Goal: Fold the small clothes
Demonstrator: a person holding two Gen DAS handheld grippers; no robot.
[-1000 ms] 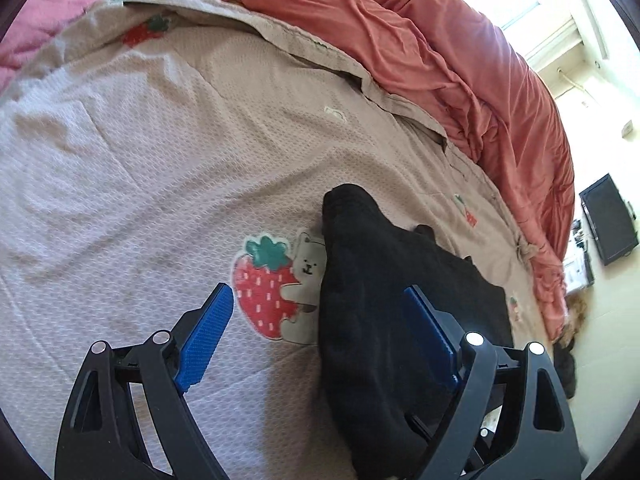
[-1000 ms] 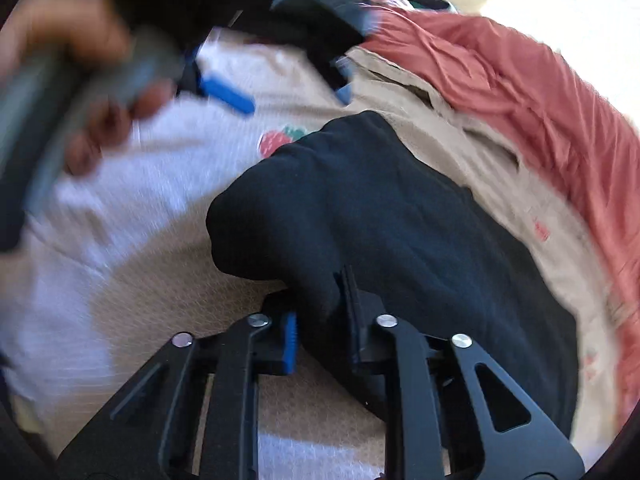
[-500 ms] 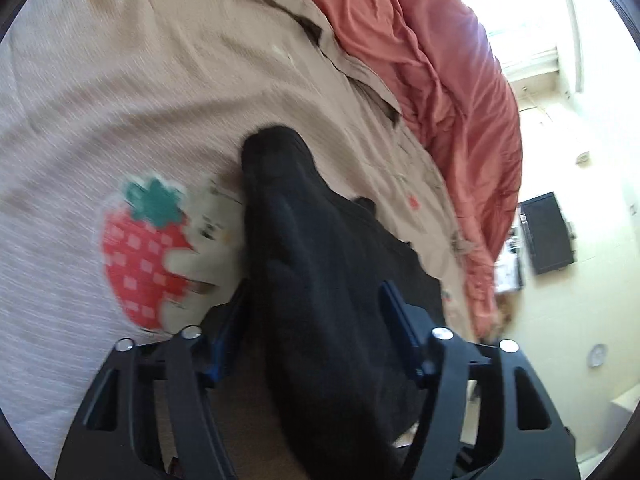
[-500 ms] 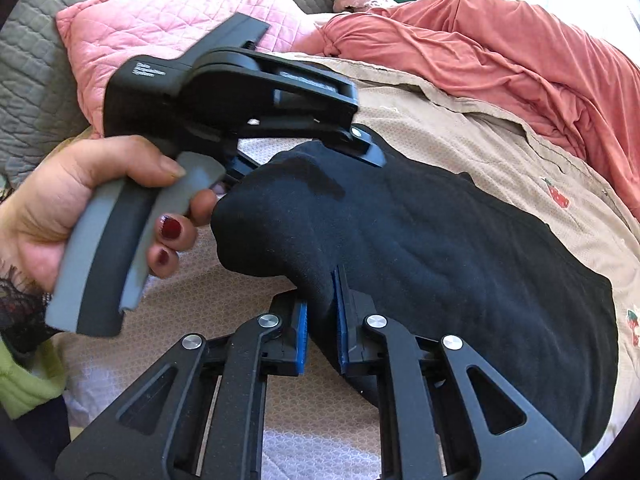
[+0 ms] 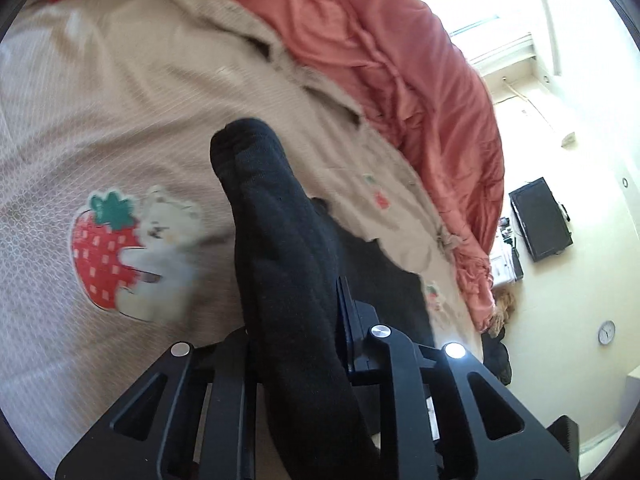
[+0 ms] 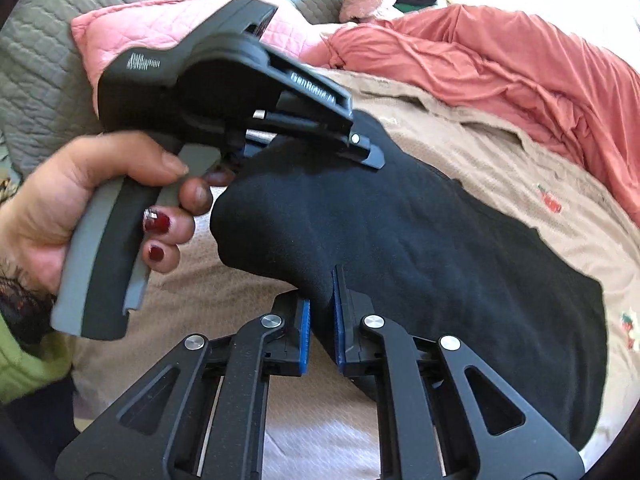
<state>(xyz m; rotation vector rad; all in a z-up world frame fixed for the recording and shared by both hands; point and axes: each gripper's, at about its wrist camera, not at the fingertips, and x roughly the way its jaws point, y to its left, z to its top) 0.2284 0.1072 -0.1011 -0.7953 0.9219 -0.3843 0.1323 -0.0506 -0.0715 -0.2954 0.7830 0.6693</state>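
Two grippers, both clamped on same black garment (image 6: 420,248). Left gripper (image 5: 296,320) seen in own wrist view: fingers pressed close w/ thick fold of black fabric between, fold rising up past the tips and ending in rounded hump. In right wrist view, left gripper (image 6: 360,148) held by bare left hand (image 6: 92,208) w/ dark red nail polish, squeezing grey trigger; tips biting upper edge of garment. Right gripper (image 6: 320,320): blue pads (image 6: 305,336) nearly together, only thin fold of lower garment edge pinched between them. Garment partly lifted at the pinched near end, rest spread flat to the right over beige bedspread (image 6: 500,160). Bedspread w/ strawberry-and-bear print (image 5: 128,252) just left of raised fold in left view, small strawberry motifs elsewhere. Coral-red duvet (image 5: 400,60) bunched along far side of bedspread, touching its edge. Pink quilted pillow (image 6: 132,28) and grey quilted cover (image 6: 36,68) behind left gripper. Green sleeve cuff (image 6: 20,364) at wrist, lower left. Black monitor (image 5: 540,220) and round wall clock (image 5: 607,332) on pale wall at far right of left view, well apart from bed.
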